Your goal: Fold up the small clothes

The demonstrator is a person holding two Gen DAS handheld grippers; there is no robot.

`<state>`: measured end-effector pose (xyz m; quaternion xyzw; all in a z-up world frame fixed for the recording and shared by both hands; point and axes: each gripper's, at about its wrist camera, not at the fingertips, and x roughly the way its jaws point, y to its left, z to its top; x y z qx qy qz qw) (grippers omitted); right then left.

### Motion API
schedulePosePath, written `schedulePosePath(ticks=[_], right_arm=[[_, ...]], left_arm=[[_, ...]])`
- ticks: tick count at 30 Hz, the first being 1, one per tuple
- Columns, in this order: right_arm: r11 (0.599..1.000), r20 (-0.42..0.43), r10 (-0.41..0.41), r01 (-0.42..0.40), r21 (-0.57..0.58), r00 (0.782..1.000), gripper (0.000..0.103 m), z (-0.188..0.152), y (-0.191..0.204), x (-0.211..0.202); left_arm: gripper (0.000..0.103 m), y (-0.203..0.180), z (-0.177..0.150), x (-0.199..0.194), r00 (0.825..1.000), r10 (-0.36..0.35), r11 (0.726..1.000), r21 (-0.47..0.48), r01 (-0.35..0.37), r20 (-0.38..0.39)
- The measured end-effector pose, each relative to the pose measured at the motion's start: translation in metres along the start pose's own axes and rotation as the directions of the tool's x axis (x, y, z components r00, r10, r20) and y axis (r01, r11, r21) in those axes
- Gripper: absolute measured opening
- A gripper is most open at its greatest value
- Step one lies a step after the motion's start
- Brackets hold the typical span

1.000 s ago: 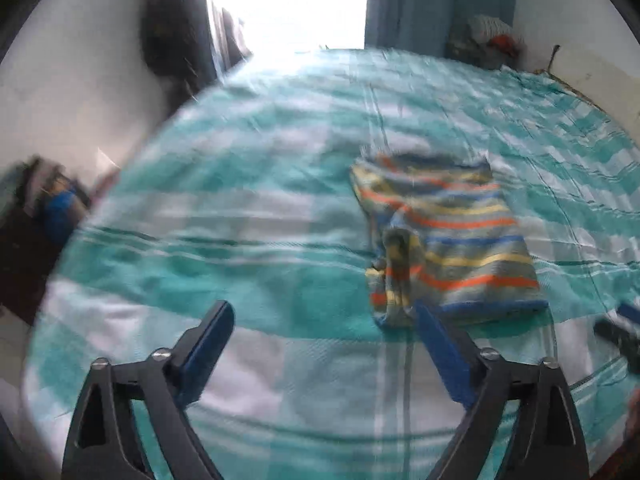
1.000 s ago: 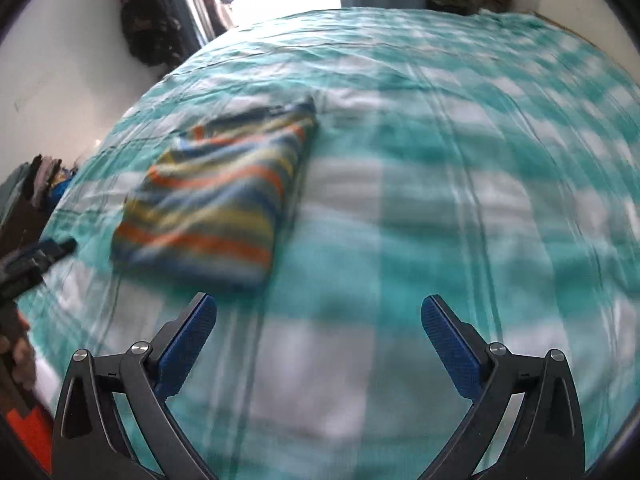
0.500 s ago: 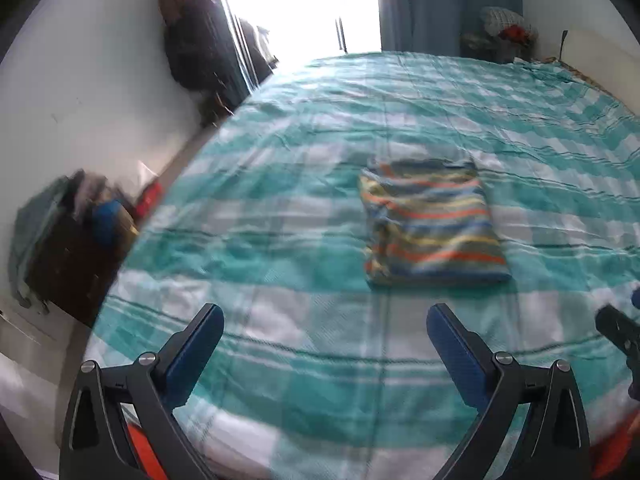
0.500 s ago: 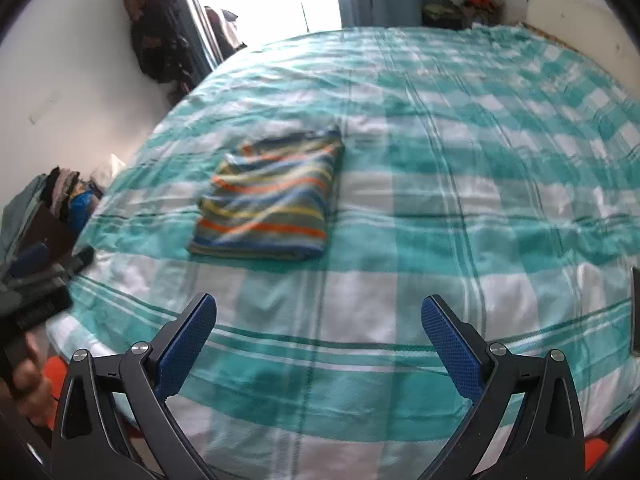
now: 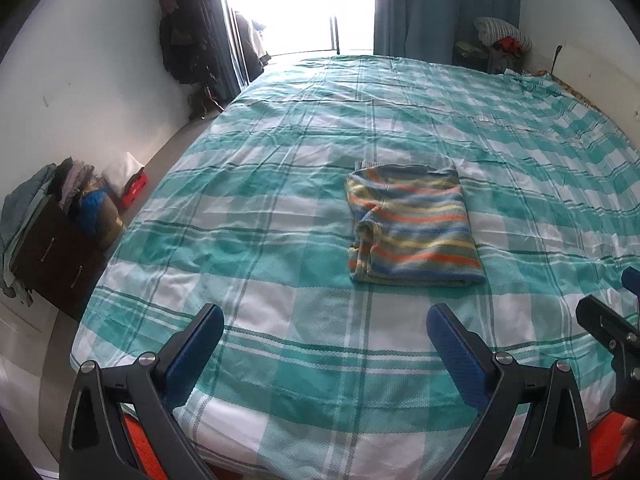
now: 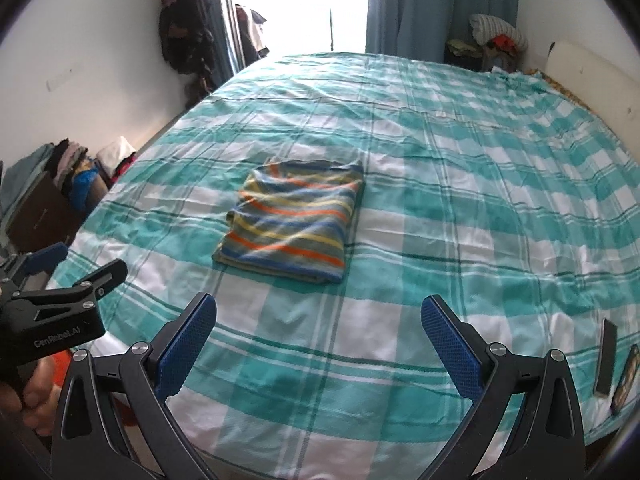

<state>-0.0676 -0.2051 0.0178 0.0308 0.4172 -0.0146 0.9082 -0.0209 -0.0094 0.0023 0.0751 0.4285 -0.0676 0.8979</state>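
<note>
A small striped garment (image 5: 412,226) (image 6: 294,222), grey with orange, yellow and blue bands, lies folded into a flat rectangle on the teal and white checked bed (image 5: 280,280) (image 6: 460,220). My left gripper (image 5: 324,334) hangs open over the bed's near edge, well short of the garment, nothing between its fingers. My right gripper (image 6: 318,322) is open too, also back from the garment and empty. In the right wrist view the left gripper (image 6: 76,270) shows at the left edge, held by a hand.
A dark dresser (image 5: 52,252) piled with clothes stands left of the bed. Clothes hang by the bright window (image 5: 304,4). A phone-like dark object (image 6: 606,356) and a small card lie at the bed's near right edge. More clothes sit at the far right corner (image 5: 502,36).
Both grippers have pulled back and up from the folded garment, so it looks smaller and farther. Both stay open. The garment has not moved.
</note>
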Motion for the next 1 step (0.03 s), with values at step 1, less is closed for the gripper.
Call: schedulePosePath(ticks=[1], right_arm=[[1.0, -0.001, -0.003, 0.003, -0.004, 1.0, 0.103, 0.0, 0.0008, 0.0002]], left_arm=[[0.1, 0.0005, 0.0004, 0.0005, 1.0, -0.003, 1.0, -0.003, 0.003, -0.001]])
